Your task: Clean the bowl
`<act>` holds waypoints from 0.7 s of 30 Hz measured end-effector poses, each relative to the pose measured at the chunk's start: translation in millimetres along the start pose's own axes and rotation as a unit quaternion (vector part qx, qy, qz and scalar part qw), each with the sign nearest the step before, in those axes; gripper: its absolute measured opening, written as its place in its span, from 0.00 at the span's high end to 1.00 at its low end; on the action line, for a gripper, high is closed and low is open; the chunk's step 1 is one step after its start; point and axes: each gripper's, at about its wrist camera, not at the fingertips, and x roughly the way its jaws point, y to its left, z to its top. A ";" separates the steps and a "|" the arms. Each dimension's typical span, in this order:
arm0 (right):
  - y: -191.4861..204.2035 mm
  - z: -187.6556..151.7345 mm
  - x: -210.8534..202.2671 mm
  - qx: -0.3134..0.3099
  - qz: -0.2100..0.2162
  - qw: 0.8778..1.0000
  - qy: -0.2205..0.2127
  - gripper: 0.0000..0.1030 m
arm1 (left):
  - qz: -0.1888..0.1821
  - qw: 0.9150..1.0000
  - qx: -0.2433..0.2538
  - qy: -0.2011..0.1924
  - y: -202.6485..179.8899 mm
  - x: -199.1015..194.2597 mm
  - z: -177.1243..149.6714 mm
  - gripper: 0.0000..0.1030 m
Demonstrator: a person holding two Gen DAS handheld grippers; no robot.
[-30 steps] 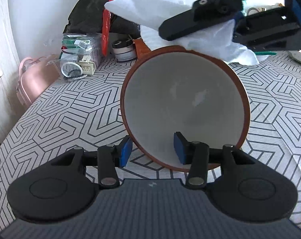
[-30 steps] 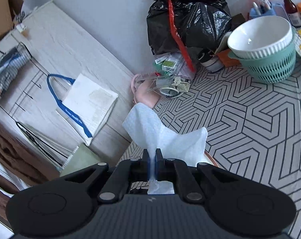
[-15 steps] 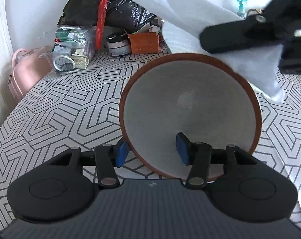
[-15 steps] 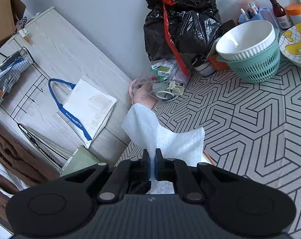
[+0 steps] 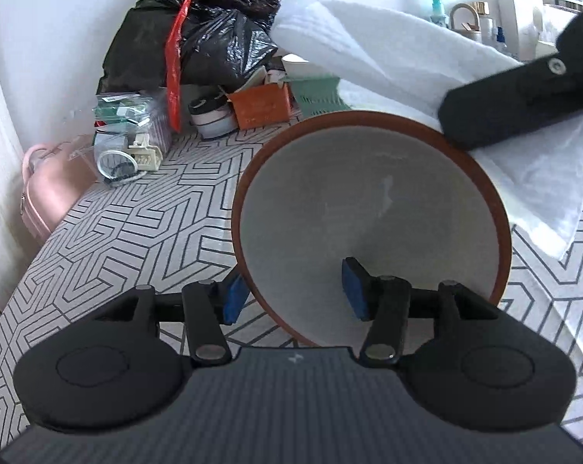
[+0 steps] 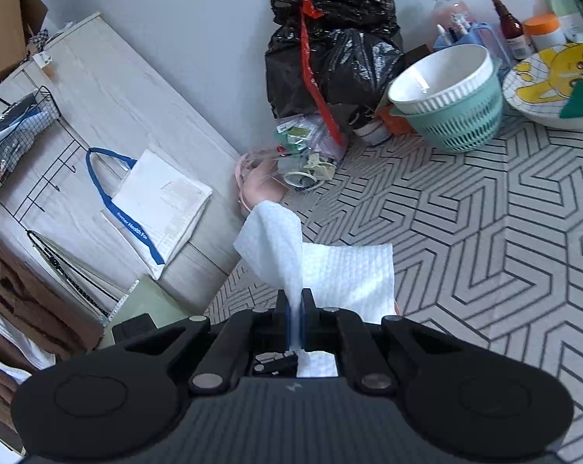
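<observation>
A: What has moved? The right hand-held gripper (image 5: 523, 104), pinched tight on the white paper towel (image 5: 426, 77), has slid from above the bowl (image 5: 368, 208) off toward its upper-right rim.

B: And the left hand-held gripper (image 5: 295, 292)?

A: Jaws half-wide, straddling the near rim — one blue pad outside, one inside, neither clearly pressing. The bowl tilts up off the tabletop (image 5: 129, 232), its mouth facing back at that gripper.

B: So the right one is nearer the job — the towel must come down and leftward into the hollow.
</observation>
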 end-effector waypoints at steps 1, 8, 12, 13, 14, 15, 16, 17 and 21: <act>0.7 1.1 -0.1 -0.002 -0.003 1.000 0.003 0.95 | -0.002 1.000 0.001 -0.001 0.4 0.3 0.0 0.50; 13.8 28.3 13.0 -0.039 -0.032 0.998 0.028 0.95 | -0.005 1.000 0.010 -0.001 -1.5 0.1 -2.3 0.49; 17.9 42.3 25.4 -0.053 -0.033 0.997 0.050 0.95 | -0.007 1.000 0.009 0.001 -1.0 1.3 -1.6 0.48; 18.6 43.9 27.9 -0.057 -0.032 0.996 0.054 0.95 | -0.008 1.000 0.008 0.003 0.0 1.7 -1.1 0.48; 18.4 43.2 28.5 -0.058 -0.027 0.996 0.057 0.95 | -0.009 1.000 0.006 0.006 1.0 2.0 -0.5 0.48; 17.5 41.8 28.3 -0.055 -0.020 0.997 0.059 0.95 | -0.012 1.000 0.003 0.012 2.3 2.3 1.1 0.48; 16.5 40.3 28.0 -0.052 -0.014 0.997 0.061 0.95 | -0.016 1.000 -0.002 0.023 4.7 3.1 4.3 0.48; 14.4 37.8 27.1 -0.045 -0.004 0.997 0.063 0.95 | -0.021 0.999 -0.008 0.034 7.1 3.8 7.5 0.48; 12.9 33.0 24.2 -0.038 0.008 0.997 0.060 0.95 | -0.038 0.997 -0.014 0.059 13.6 6.6 15.2 0.48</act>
